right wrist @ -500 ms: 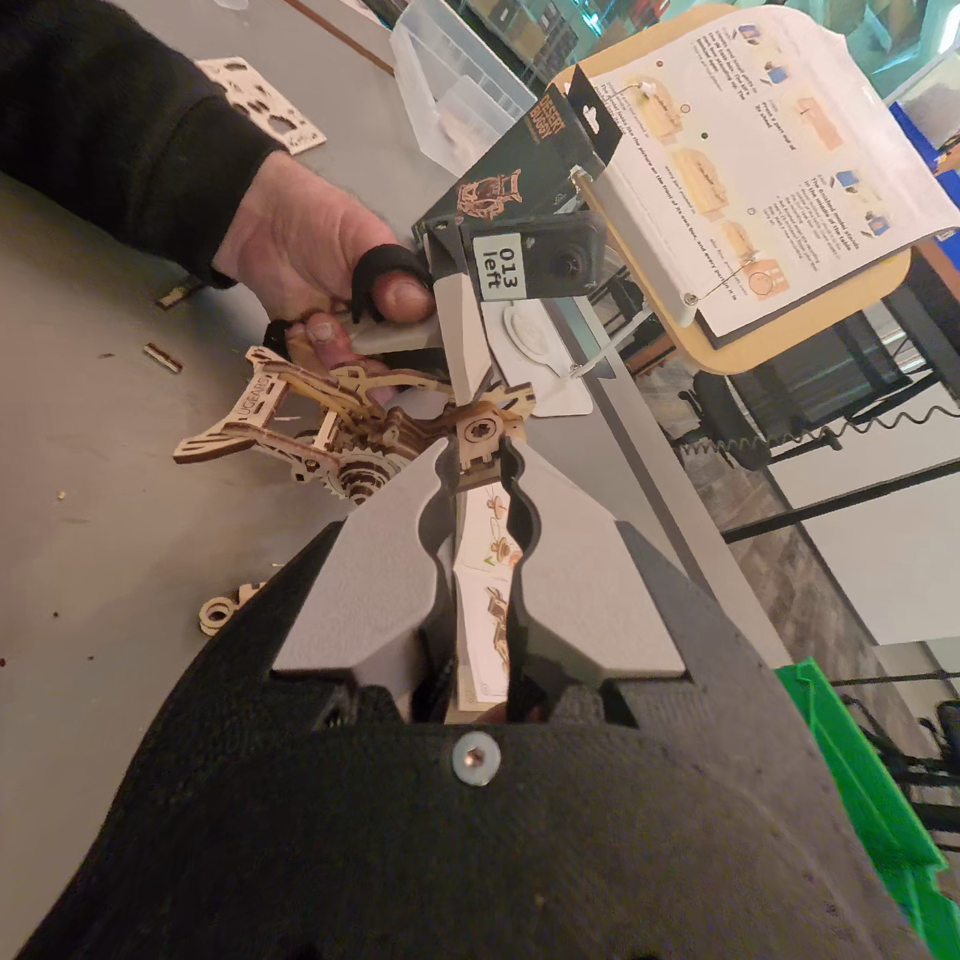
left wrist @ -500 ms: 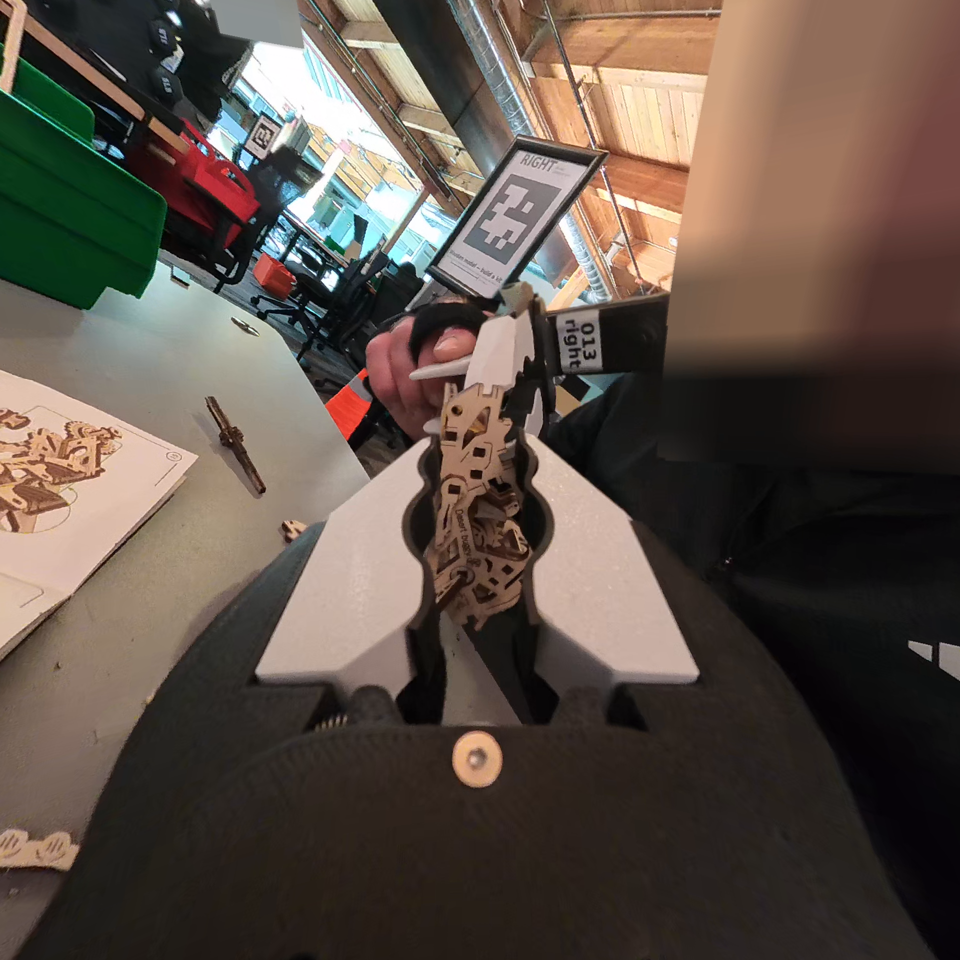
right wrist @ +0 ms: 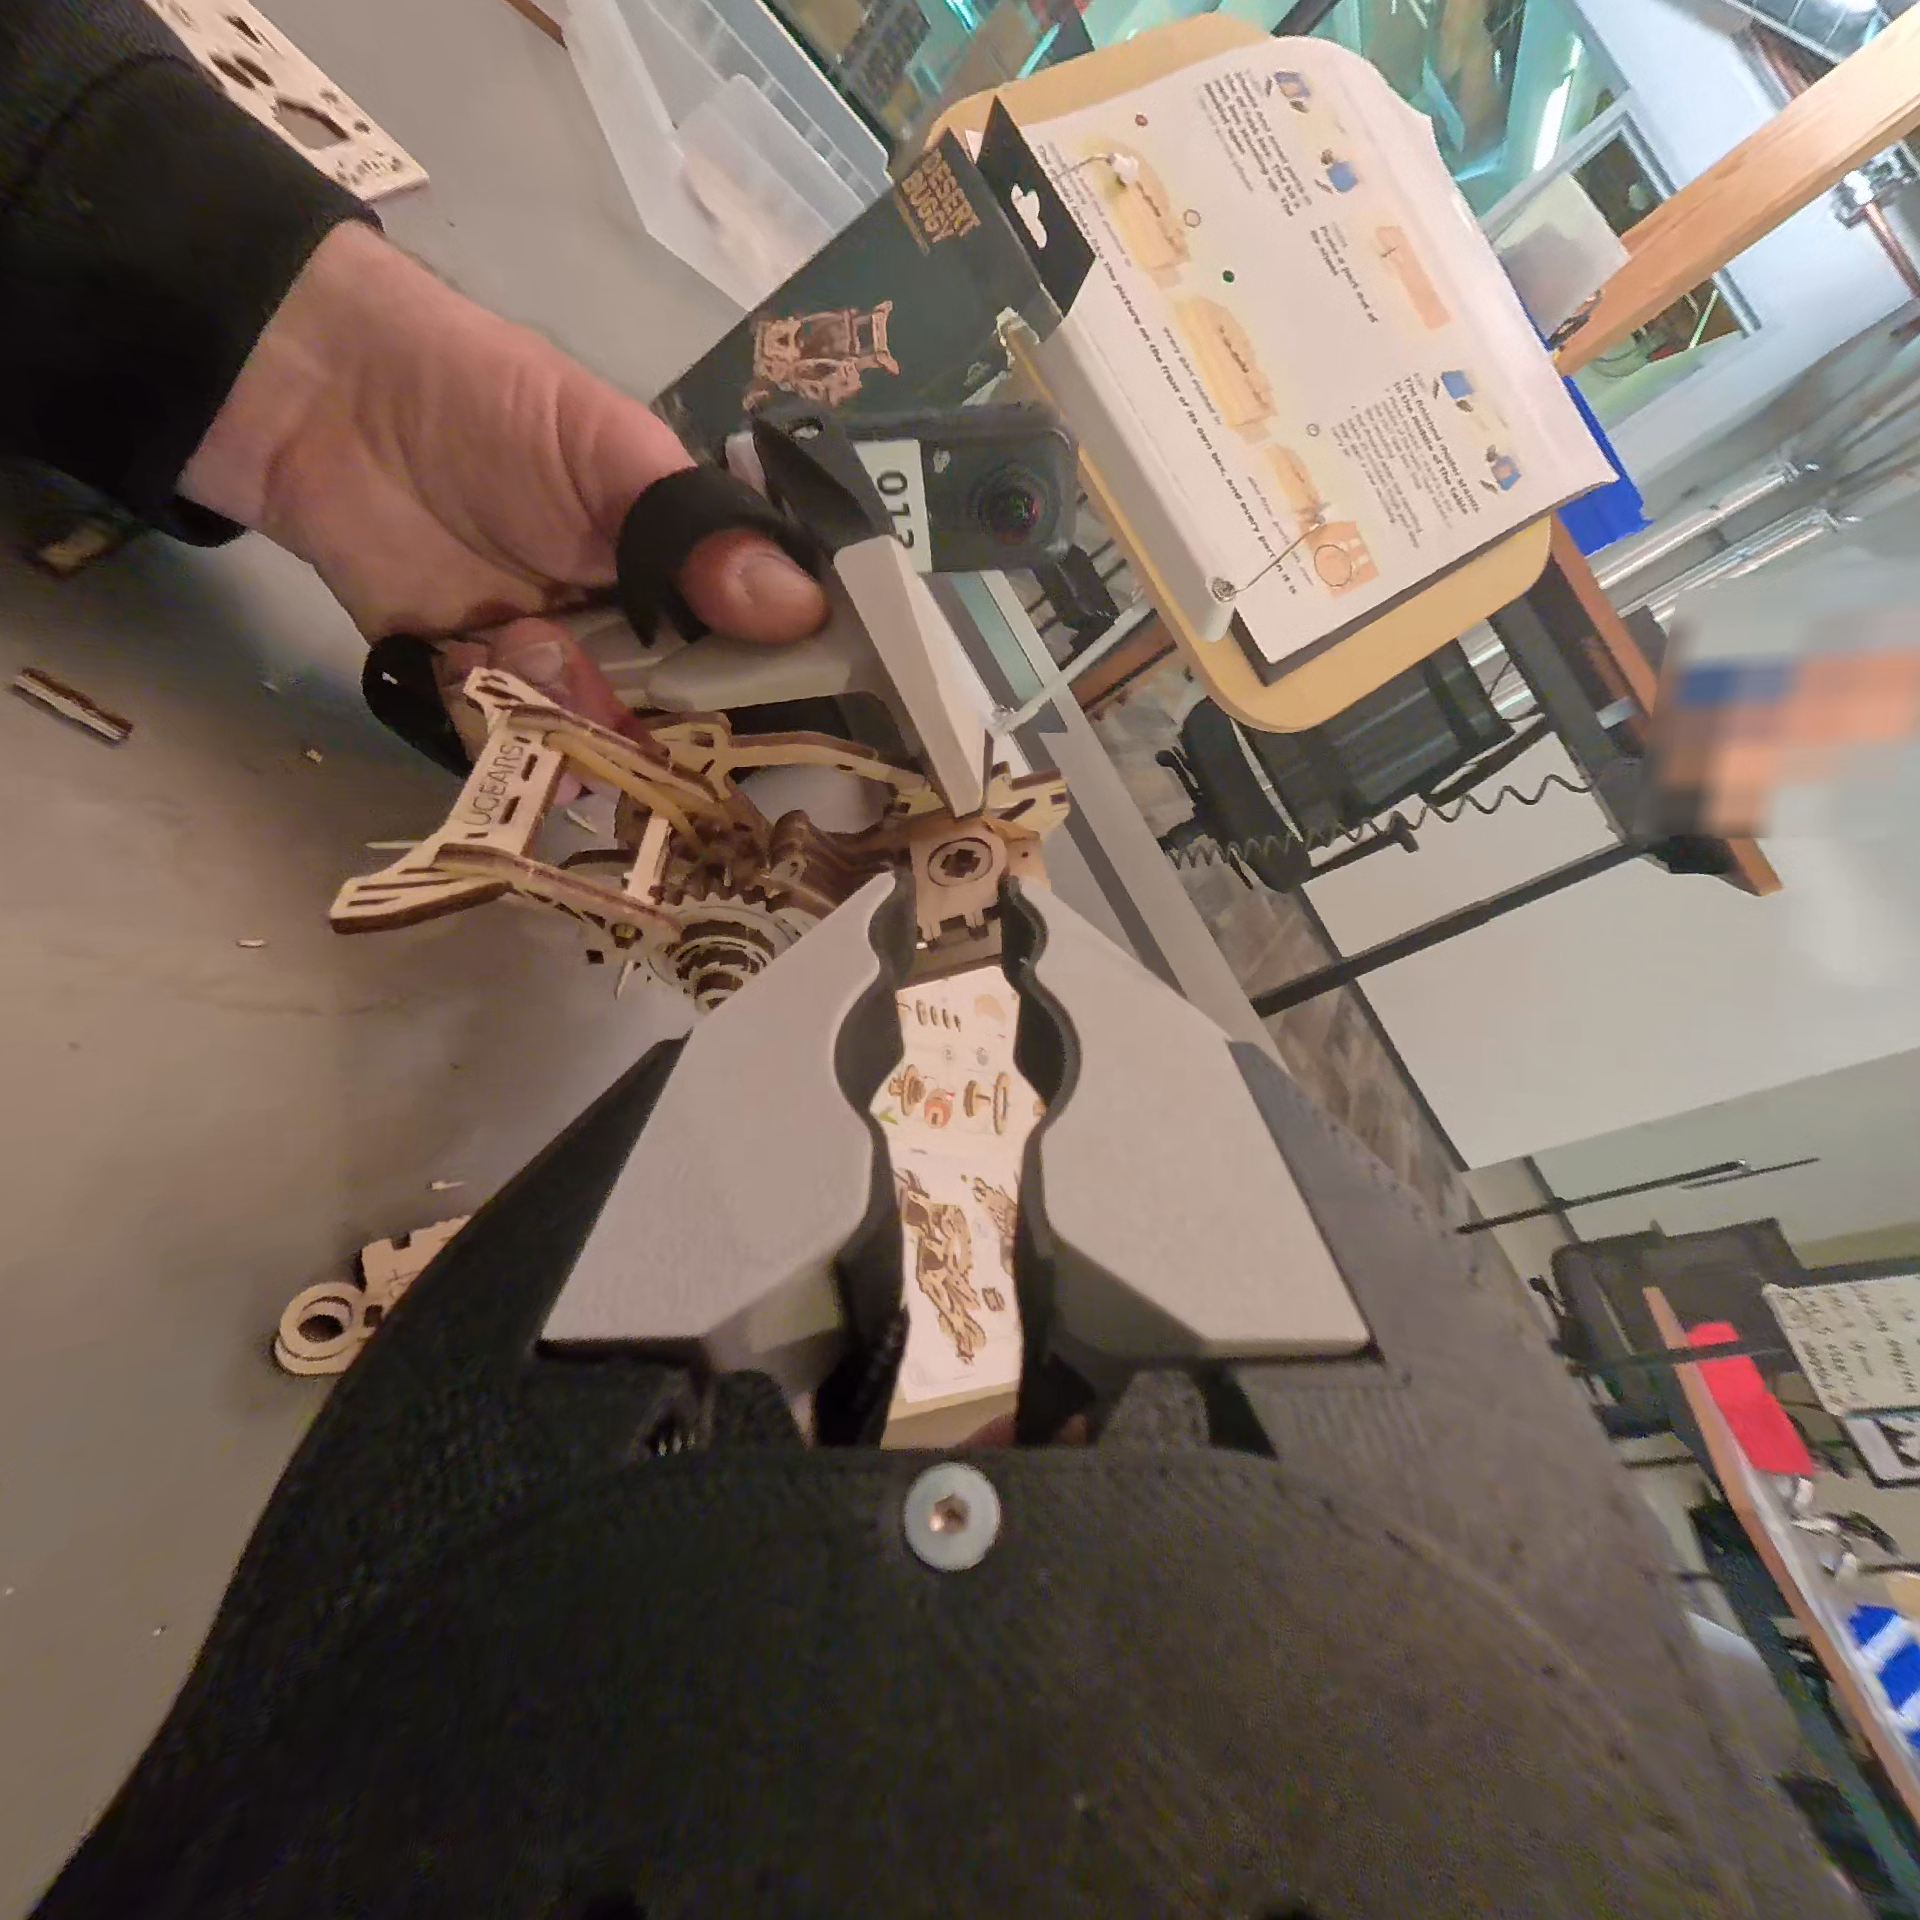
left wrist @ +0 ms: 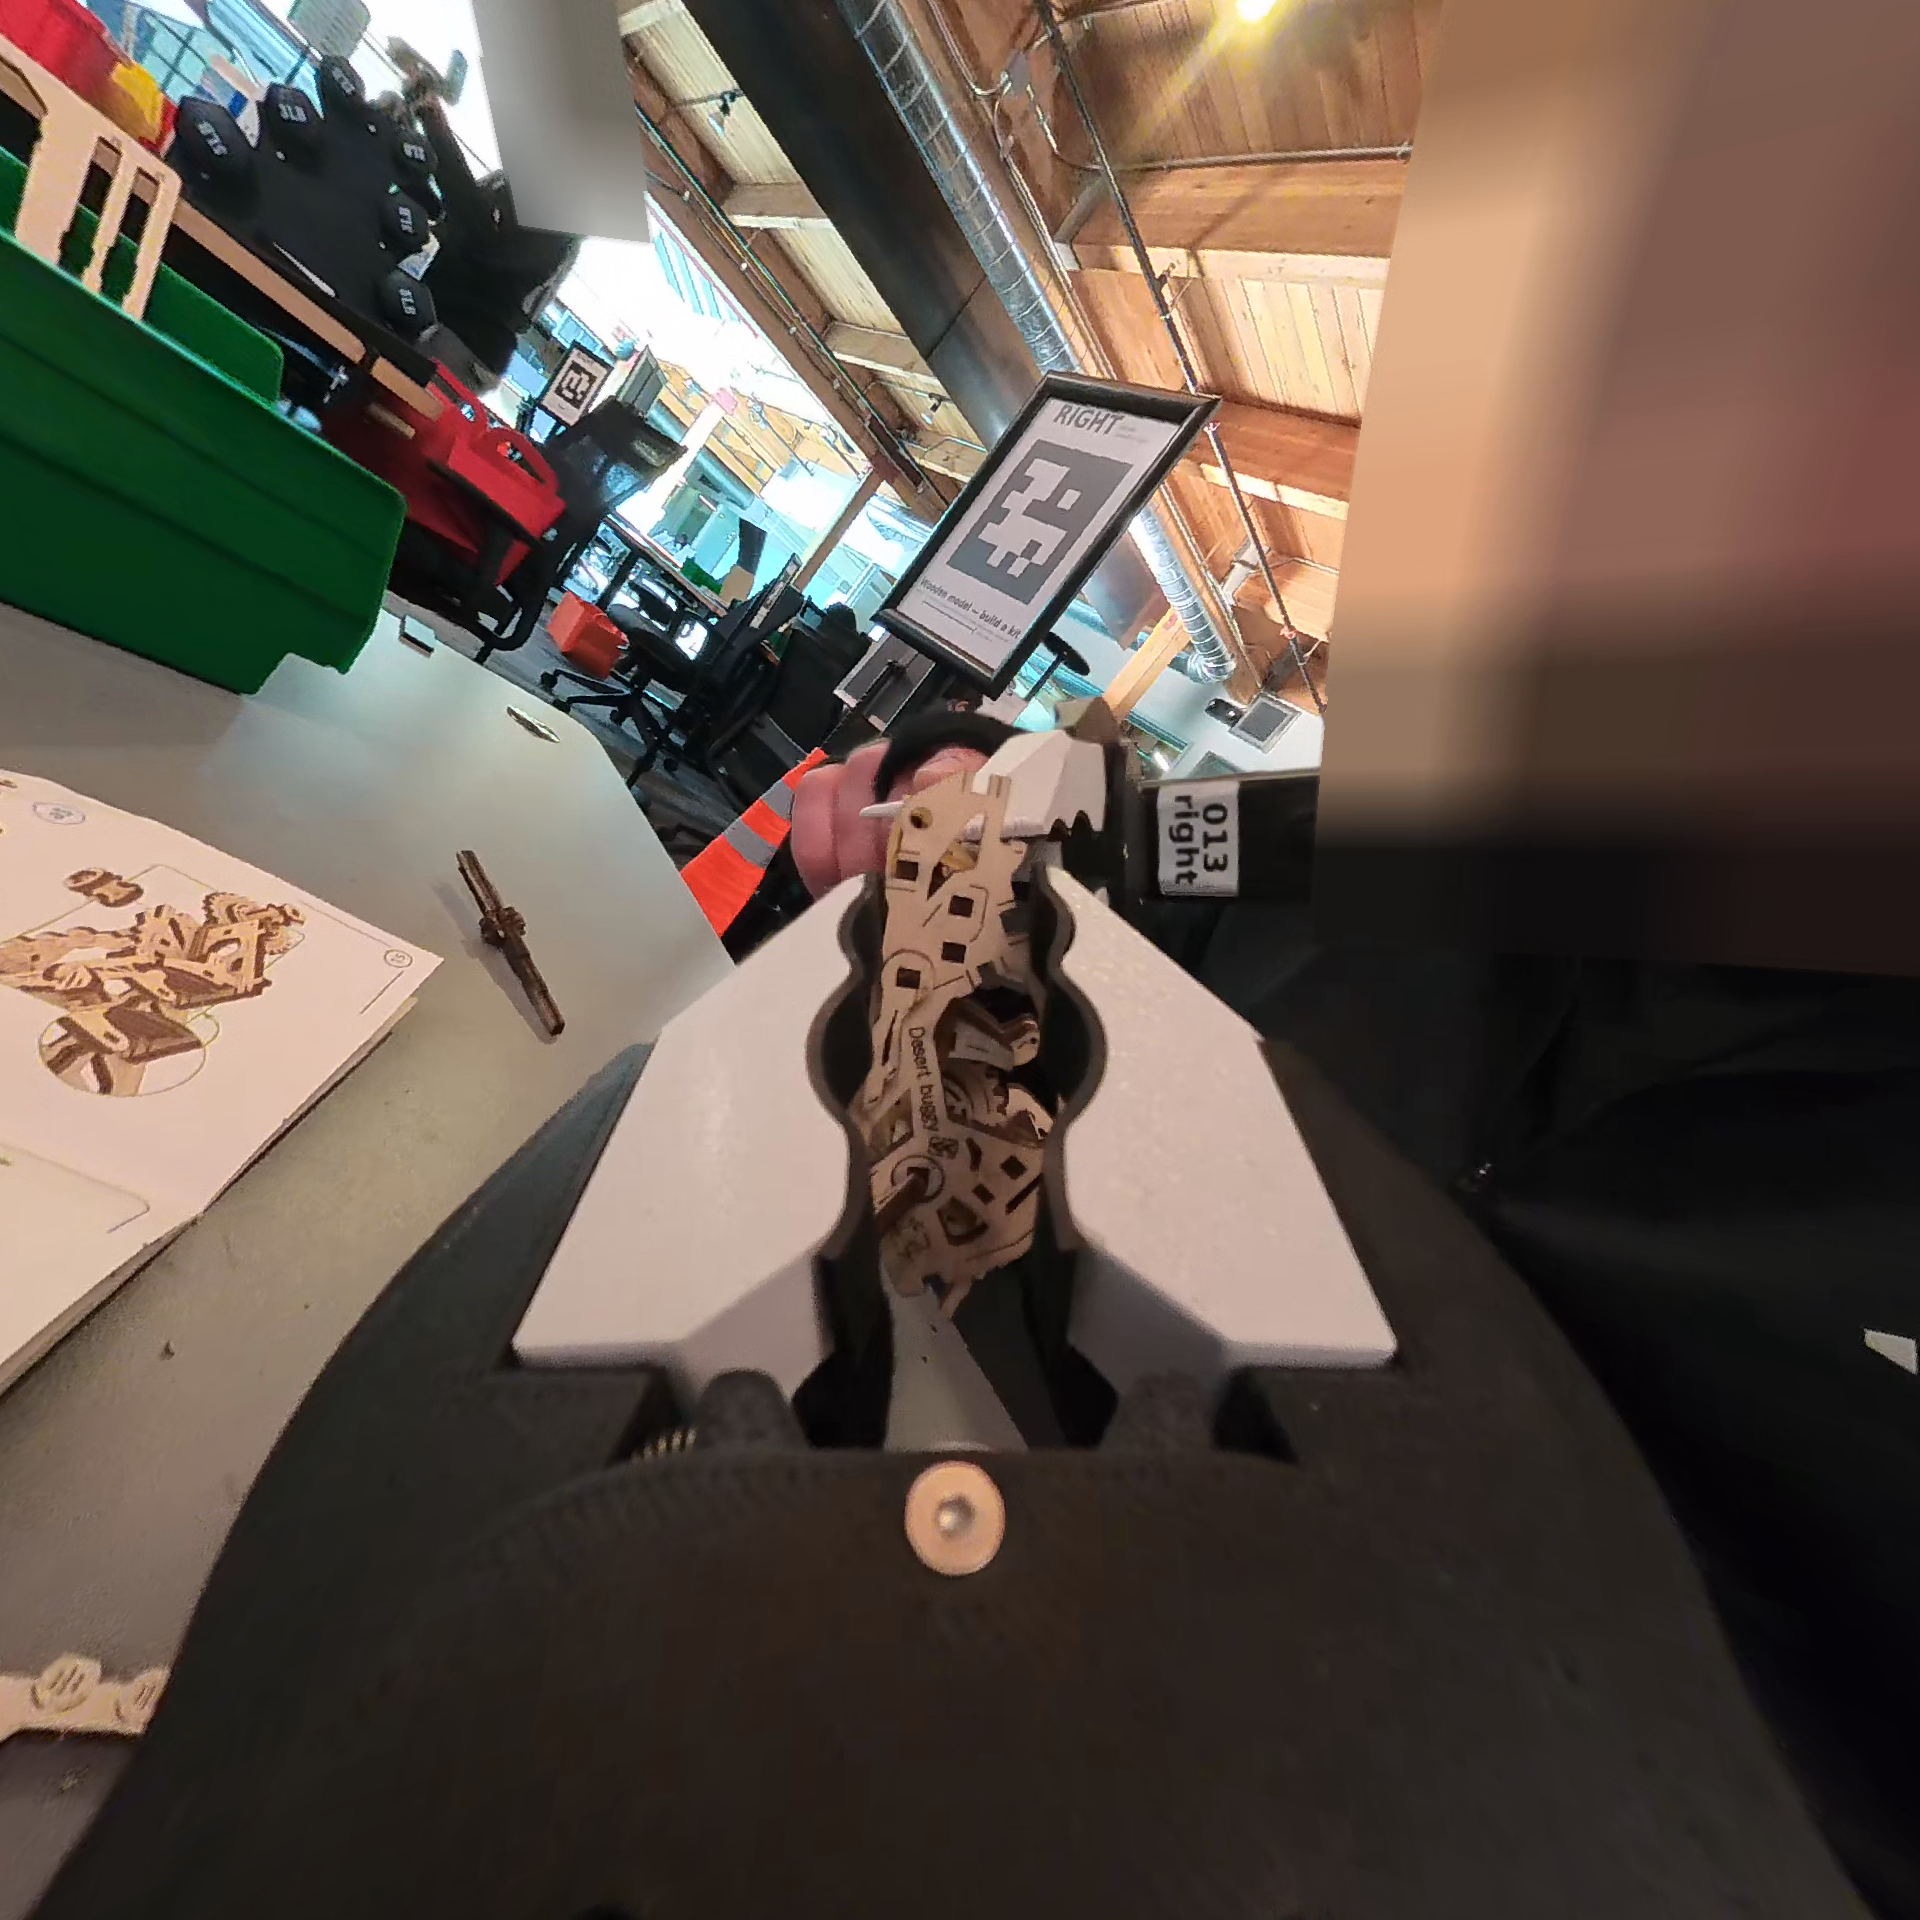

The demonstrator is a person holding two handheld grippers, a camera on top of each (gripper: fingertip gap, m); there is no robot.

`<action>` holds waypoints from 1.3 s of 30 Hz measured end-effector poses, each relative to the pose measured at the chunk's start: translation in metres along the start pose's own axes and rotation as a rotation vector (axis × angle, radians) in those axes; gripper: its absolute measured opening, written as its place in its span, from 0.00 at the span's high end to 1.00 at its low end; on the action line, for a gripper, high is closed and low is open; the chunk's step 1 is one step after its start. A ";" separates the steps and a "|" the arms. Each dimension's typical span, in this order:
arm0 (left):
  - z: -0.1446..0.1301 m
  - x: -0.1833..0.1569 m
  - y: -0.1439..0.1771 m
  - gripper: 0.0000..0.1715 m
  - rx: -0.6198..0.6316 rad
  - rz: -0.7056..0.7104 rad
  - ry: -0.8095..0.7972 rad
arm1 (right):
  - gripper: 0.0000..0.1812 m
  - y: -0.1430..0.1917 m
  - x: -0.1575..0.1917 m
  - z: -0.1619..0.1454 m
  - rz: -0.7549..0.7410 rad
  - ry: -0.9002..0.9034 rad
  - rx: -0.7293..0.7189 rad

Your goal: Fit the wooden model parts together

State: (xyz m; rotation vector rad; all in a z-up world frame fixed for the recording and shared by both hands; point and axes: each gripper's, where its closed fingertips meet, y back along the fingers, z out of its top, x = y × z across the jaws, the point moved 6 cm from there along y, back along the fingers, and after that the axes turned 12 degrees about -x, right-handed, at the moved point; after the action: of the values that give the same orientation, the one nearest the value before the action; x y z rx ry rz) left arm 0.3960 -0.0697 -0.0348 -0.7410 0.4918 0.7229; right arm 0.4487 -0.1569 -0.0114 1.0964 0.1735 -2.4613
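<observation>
At the left of the left wrist view, an open booklet (left wrist: 156,1049) lies on the grey desk (left wrist: 343,810). Mid-frame, the left tongs (left wrist: 956,904) are clamped on the wooden model (left wrist: 951,1101), held above the desk. In the right wrist view, the right tongs (right wrist: 951,899) pinch a small wooden hub piece (right wrist: 961,868) at centre, against that model's end.

Pale laser-cut wooden model (left wrist: 951,1081), part-built, gears and slotted plates, raised off the grey table (right wrist: 208,1039), hub part (right wrist: 961,868) at its end.
</observation>
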 end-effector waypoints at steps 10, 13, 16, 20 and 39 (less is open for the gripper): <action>0.001 -0.002 -0.001 0.86 -0.044 -0.016 -0.011 | 0.93 0.001 0.004 0.006 -0.094 -0.024 0.021; 0.001 -0.004 -0.004 0.86 -0.039 -0.023 -0.022 | 0.93 0.004 -0.004 0.003 -0.032 -0.135 -0.034; 0.002 -0.005 -0.003 0.87 -0.049 -0.031 -0.046 | 0.93 0.005 -0.006 0.004 -0.002 -0.157 -0.062; 0.006 -0.003 0.003 0.86 -0.050 -0.015 -0.093 | 0.95 0.007 -0.009 0.005 0.000 -0.217 -0.093; 0.008 -0.016 -0.002 0.86 -0.025 0.013 -0.399 | 0.99 0.005 -0.018 -0.004 0.122 -0.742 -0.181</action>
State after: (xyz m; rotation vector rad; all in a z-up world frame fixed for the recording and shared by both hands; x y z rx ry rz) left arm 0.3879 -0.0716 -0.0183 -0.5970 0.1244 0.8662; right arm 0.4638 -0.1541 -0.0006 0.0781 0.0888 -2.5017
